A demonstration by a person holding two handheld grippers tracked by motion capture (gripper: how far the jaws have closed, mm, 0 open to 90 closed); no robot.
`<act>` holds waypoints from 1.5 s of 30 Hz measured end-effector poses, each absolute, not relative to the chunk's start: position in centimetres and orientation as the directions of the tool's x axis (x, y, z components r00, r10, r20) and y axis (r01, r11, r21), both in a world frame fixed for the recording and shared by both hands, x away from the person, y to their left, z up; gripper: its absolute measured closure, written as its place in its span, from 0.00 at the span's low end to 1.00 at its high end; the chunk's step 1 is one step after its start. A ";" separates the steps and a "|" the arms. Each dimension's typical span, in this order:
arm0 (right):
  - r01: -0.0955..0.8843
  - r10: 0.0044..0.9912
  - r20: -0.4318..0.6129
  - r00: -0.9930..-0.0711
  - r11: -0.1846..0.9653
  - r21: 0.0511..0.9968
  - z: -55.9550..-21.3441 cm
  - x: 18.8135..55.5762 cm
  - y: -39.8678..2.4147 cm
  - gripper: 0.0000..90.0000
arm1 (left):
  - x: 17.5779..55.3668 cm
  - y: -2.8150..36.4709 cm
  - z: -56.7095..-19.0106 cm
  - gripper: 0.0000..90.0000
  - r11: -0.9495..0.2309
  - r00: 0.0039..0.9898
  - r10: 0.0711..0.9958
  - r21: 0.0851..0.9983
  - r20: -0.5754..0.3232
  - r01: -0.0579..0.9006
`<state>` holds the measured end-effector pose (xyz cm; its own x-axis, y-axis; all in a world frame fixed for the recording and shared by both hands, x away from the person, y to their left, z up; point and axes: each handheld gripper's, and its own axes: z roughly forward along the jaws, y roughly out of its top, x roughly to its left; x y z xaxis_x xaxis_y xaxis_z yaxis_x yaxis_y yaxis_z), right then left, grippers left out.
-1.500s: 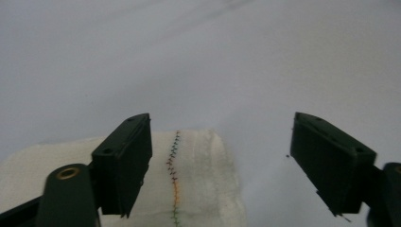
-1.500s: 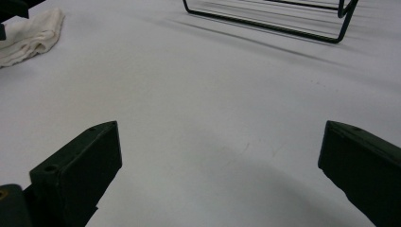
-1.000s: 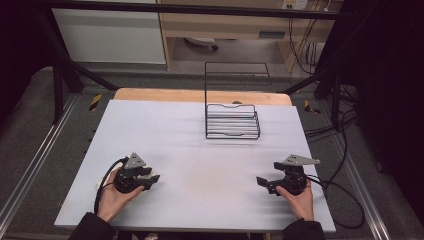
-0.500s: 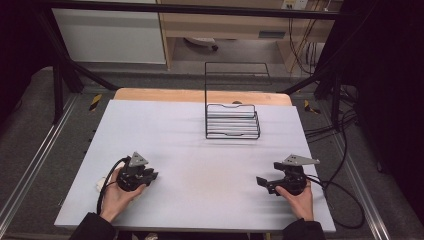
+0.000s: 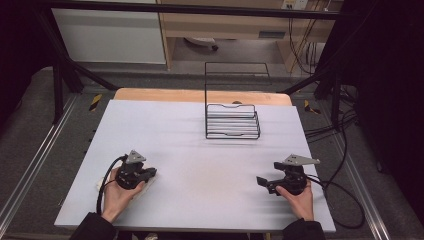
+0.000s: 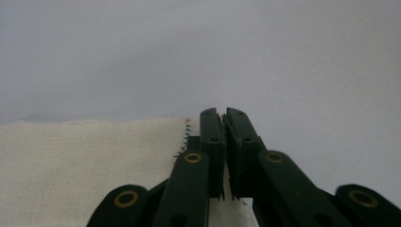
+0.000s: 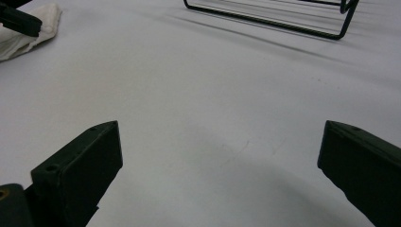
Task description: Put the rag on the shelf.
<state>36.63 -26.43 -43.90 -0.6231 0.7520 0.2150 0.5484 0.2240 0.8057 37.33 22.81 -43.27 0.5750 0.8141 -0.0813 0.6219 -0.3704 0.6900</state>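
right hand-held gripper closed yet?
No: in the right gripper view the right hand-held gripper has its two black jaws far apart, with bare white table between them.

Looks like a lab or test bay, not a home. White-topped table (image 5: 200, 145) sits inside a black metal frame (image 5: 60, 75) w/ rails along the grey floor (image 5: 30, 135). Bundles of cables (image 5: 340, 135) trail at the right, yellow-black hazard tape (image 5: 95, 101) marks the floor near the frame legs. Behind: plain white cabinet (image 5: 110, 35) & wood bench (image 5: 225, 22). Dark surround, bare and functional, recording-rig feel.
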 end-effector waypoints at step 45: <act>0.543 0.747 0.205 -0.633 0.240 0.804 -43.8 36.6 -25.2 0.02 | 37.4 27.0 -41.3 0.46 -0.347 0.577 0.814 0.736 -0.072 0.582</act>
